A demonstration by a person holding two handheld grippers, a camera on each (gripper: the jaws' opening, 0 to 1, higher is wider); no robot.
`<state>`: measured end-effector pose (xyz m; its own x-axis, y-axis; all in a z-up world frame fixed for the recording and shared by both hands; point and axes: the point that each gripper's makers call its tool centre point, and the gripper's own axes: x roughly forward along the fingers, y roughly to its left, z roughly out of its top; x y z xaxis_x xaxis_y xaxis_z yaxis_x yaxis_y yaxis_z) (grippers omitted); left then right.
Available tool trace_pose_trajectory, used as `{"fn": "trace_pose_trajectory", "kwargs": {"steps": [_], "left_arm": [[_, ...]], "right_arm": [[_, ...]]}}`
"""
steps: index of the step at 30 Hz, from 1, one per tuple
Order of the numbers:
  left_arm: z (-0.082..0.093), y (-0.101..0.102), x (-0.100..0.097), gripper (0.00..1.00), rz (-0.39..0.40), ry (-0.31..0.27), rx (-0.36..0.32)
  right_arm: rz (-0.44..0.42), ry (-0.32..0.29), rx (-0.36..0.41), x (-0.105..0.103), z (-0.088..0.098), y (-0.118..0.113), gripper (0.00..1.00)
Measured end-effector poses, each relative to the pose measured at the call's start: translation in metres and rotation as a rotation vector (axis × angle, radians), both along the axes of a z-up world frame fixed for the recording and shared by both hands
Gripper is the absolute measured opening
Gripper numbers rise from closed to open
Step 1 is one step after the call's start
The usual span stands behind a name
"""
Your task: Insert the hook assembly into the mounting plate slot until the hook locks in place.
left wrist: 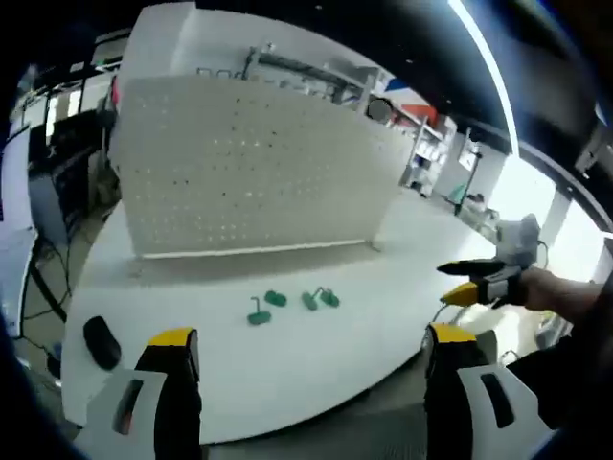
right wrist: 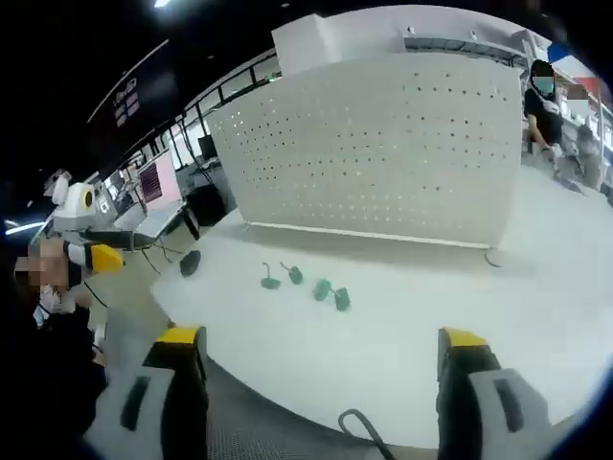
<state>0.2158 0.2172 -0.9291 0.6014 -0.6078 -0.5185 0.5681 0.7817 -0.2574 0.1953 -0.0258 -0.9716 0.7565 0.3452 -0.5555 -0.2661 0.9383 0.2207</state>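
White table [left wrist: 316, 364] below pegboard [left wrist: 249, 168]; green hooks [left wrist: 292, 302] at centre look light, stiff. I would grip stem. Left gripper [left wrist: 311, 369], right gripper [right wrist: 321, 369] spread, empty.

the left gripper [left wrist: 311, 359] hung with jaws spread over the white table [left wrist: 383, 287]; green hooks [left wrist: 292, 304] lay before the upright pegboard [left wrist: 249, 168], right gripper [left wrist: 479, 280] alongside.

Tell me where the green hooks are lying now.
The green hooks lie on the white table, in front of the pegboard, right of a black object in the left gripper view.
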Motion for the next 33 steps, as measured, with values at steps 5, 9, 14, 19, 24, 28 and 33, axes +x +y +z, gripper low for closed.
{"fn": "trace_pose_trajectory", "kwargs": {"steps": [5, 9, 14, 19, 24, 28, 33], "left_arm": [[-0.004, 0.002, -0.002, 1.0, -0.007, 0.006, 0.02], [-0.007, 0.004, -0.004, 1.0, -0.009, 0.018, 0.029], [-0.006, 0.007, -0.002, 1.0, 0.004, 0.016, 0.026], [-0.007, 0.008, -0.001, 1.0, 0.015, 0.019, 0.02], [-0.011, 0.008, -0.004, 0.99, 0.017, 0.034, 0.02], [-0.011, 0.008, -0.004, 0.99, 0.023, 0.036, 0.021], [-0.011, 0.009, -0.003, 0.99, 0.033, 0.036, 0.011]], "right_arm": [[0.018, 0.006, -0.028, -0.002, -0.005, 0.004, 0.96], [0.044, 0.004, -0.027, -0.003, -0.006, 0.007, 0.93], [0.043, 0.014, -0.029, -0.001, -0.007, 0.005, 0.95], [0.046, 0.014, -0.033, 0.001, -0.007, 0.004, 0.96], [0.03, -0.003, -0.071, 0.003, -0.007, -0.003, 0.99], [0.033, 0.007, -0.054, 0.002, -0.008, -0.002, 0.98], [0.048, 0.026, -0.053, 0.0, -0.011, 0.0, 0.98]]}}
